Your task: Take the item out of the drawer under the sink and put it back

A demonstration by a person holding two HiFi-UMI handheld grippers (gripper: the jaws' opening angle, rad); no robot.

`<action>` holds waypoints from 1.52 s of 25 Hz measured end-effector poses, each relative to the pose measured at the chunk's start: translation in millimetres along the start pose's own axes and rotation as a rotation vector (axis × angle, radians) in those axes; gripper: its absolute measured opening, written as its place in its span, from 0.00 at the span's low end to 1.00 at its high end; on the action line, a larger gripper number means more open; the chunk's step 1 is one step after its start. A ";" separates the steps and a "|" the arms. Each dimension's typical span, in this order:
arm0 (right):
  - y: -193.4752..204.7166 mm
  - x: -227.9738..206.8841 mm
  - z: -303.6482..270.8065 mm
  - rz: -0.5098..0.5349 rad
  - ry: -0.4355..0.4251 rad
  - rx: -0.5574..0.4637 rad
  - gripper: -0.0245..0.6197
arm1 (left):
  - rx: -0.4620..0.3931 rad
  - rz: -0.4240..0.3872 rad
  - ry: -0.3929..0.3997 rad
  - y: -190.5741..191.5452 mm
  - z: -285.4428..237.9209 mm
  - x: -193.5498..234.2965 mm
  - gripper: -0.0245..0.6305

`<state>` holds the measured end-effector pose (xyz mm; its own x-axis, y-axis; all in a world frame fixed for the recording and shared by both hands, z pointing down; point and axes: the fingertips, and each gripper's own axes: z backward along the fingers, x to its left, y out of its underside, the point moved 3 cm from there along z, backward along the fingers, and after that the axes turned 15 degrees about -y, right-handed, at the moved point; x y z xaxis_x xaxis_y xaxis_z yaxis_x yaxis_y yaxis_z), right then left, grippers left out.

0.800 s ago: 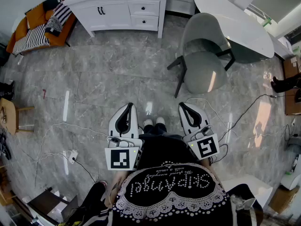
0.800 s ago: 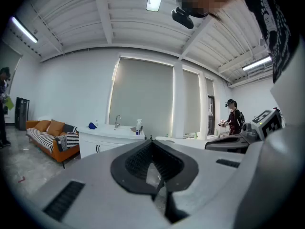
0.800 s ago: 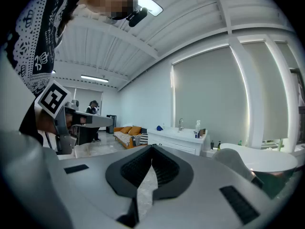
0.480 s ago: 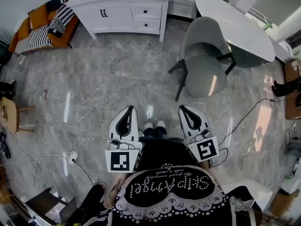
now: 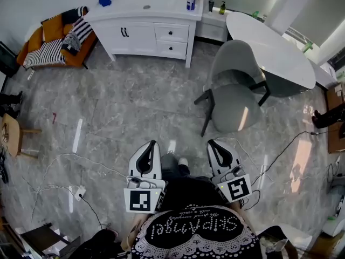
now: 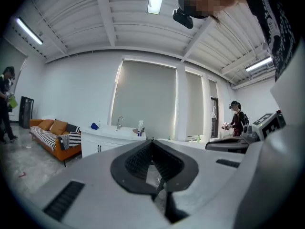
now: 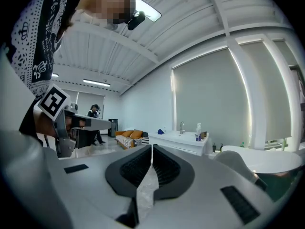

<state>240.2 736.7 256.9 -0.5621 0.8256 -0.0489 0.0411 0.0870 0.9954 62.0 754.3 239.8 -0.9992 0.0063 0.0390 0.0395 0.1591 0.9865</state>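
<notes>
The white sink cabinet (image 5: 144, 16) stands far ahead against the wall, with two small drawers (image 5: 171, 41) at its right end, both closed. No item from a drawer is visible. My left gripper (image 5: 152, 143) and right gripper (image 5: 211, 143) are held side by side in front of my body, level, well short of the cabinet. Both pairs of jaws are pressed together with nothing between them. The left gripper view shows the shut left gripper (image 6: 152, 140) pointing towards the cabinet (image 6: 112, 138). The right gripper view shows the shut right gripper (image 7: 152, 147) and the cabinet (image 7: 178, 139).
A grey chair (image 5: 234, 85) and a white oval table (image 5: 269, 34) stand to the right of the path. An orange sofa (image 5: 54, 42) sits left of the cabinet. Cables (image 5: 59, 169) and a power strip (image 5: 79, 190) lie on the floor at left. A person (image 6: 237, 119) stands far off.
The cabinet, chair and sofa have slid down in the head view and the cabinet's top now shows, as I walk towards it. Both grippers stay shut in front of me.
</notes>
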 end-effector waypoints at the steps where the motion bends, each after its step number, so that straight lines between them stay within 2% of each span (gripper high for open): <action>1: 0.3 -1.5 0.2 -0.005 -0.017 0.005 0.07 | 0.002 0.010 0.000 -0.4 -1.4 -2.8 0.04; 5: -2.7 -3.6 -6.2 -0.006 -0.055 0.000 0.07 | 0.013 0.017 -0.004 -2.7 -7.8 -5.0 0.04; 13: 0.7 -16.4 -53.2 -0.051 -0.084 0.014 0.07 | 0.050 0.017 -0.007 0.1 -46.6 24.8 0.04; 20: -19.6 -37.5 -113.3 -0.074 -0.086 -0.014 0.07 | 0.041 0.020 -0.004 -21.9 -97.5 62.8 0.04; 25: -20.2 -48.1 -150.3 -0.069 -0.082 -0.002 0.07 | 0.028 0.070 -0.008 -32.9 -130.7 85.5 0.04; 33: -21.2 -62.8 -183.8 -0.066 -0.064 0.012 0.07 | 0.021 0.100 0.006 -43.9 -163.0 107.7 0.04; 38: -15.1 -69.9 -200.5 -0.080 -0.043 0.012 0.07 | 0.029 0.086 -0.008 -42.7 -174.5 125.9 0.04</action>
<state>113.3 565.9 261.9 -0.5283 0.8387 -0.1323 0.0077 0.1606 0.9870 -65.5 576.1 230.3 -0.9921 0.0287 0.1219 0.1251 0.1865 0.9745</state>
